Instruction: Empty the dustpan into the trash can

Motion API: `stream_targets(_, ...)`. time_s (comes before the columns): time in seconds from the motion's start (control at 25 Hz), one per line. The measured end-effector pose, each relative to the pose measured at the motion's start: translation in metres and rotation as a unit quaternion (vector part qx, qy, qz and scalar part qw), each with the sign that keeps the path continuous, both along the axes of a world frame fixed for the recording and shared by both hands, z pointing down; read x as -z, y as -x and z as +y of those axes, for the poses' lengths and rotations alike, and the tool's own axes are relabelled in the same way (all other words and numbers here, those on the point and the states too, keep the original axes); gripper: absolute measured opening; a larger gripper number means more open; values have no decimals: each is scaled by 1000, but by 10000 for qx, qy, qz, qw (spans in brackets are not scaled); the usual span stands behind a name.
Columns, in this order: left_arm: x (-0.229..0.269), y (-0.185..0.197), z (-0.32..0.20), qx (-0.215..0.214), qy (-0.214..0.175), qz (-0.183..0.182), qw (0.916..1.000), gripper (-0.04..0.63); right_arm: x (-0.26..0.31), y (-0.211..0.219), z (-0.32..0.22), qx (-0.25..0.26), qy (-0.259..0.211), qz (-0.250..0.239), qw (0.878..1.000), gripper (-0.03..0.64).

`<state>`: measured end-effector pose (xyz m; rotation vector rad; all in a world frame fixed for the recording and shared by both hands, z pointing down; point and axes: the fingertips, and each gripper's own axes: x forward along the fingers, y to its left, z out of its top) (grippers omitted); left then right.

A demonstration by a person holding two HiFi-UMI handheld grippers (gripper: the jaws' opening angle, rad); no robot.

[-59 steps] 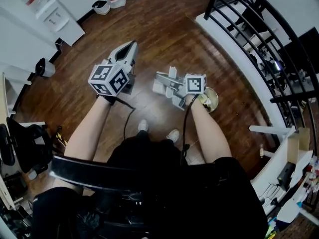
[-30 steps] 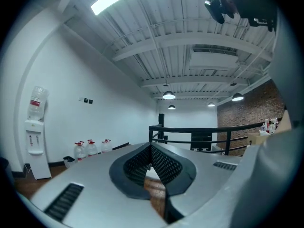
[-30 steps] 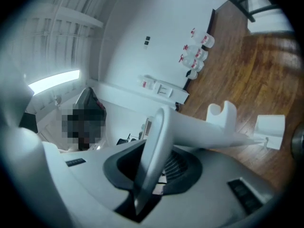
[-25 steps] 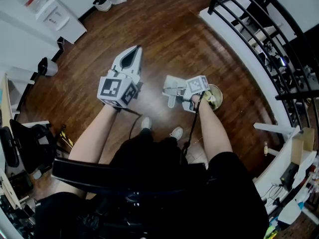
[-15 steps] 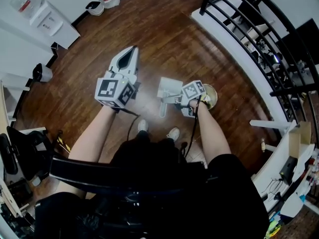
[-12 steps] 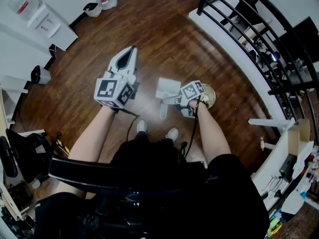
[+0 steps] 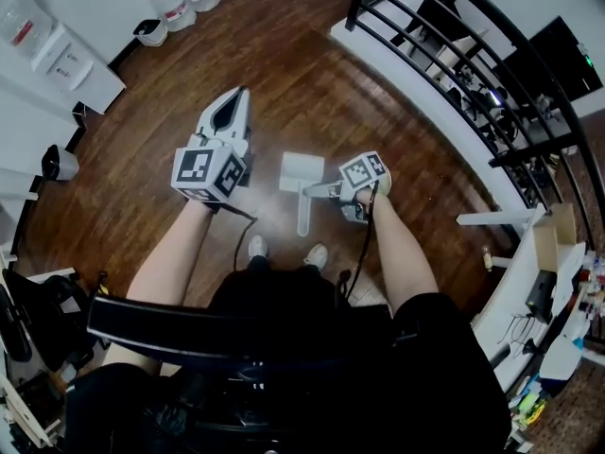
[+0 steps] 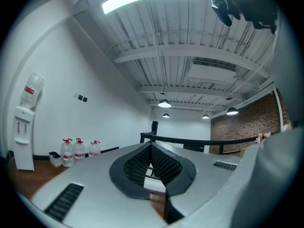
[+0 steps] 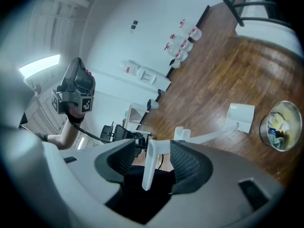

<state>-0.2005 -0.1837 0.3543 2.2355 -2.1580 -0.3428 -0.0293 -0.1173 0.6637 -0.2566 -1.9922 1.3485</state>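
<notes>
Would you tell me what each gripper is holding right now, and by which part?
Nothing is gripped. The right gripper has just been opening its fingers, the dustpan handle's end loose between them; the left gripper is shut, empty.

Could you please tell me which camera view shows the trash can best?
The right gripper view: the trash can is seen from above, open, with rubbish inside. The head view hides it; the left gripper view faces the ceiling and misses it.

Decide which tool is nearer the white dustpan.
Right. The right tool has the dustpan handle between its jaws, which have just been opening; the left tool, shut and empty, is apart, left of the dustpan in the head view.
</notes>
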Motion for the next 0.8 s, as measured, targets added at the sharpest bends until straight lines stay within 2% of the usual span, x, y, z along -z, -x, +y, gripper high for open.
stream_targets(0.16, 4, -4, -4, -113, -90, 37, 9999, -6, 18, -5, -19, -212, -351, -45, 9992, 236)
stream_targets(0.28, 8, -7, -7, -170, -133, 52, 9998, -6, 37, -6, -39, -466, -823, -156, 9954, 236)
stream_targets(0.4, 10, -10, -7, -253, -183, 80, 9995, -6, 58, -3, -62, -783, -1480, -268, 9855, 233)
stream_targets(0.48, 13, -12, -7, -330, -239, 108, 9991, -6, 79, 0, -78, -1081, -1940, -428, 9741, 220)
stream_targets(0.56, 16, -12, -6, -377, -282, 85, 9989, -6, 108, 5, -93, -1505, -2427, -684, 9559, 206)
stream_targets(0.6, 18, -12, -6, -377, -301, 59, 9988, -6, 122, 7, -100, -1738, -2704, -800, 9435, 179)
stream_targets(0.68, 22, -11, -5, -348, -344, -12, 9988, -6, 149, 9, -114, -2207, -3283, -965, 9133, 162)
stream_targets(0.76, 24, -13, -6, -341, -379, -85, 9987, -6, 179, 14, -119, -2601, -3785, -1213, 8800, 104)
stream_targets(0.8, 25, -16, -6, -362, -392, -120, 9985, -6, 195, 16, -118, -2752, -4020, -1355, 8627, 104)
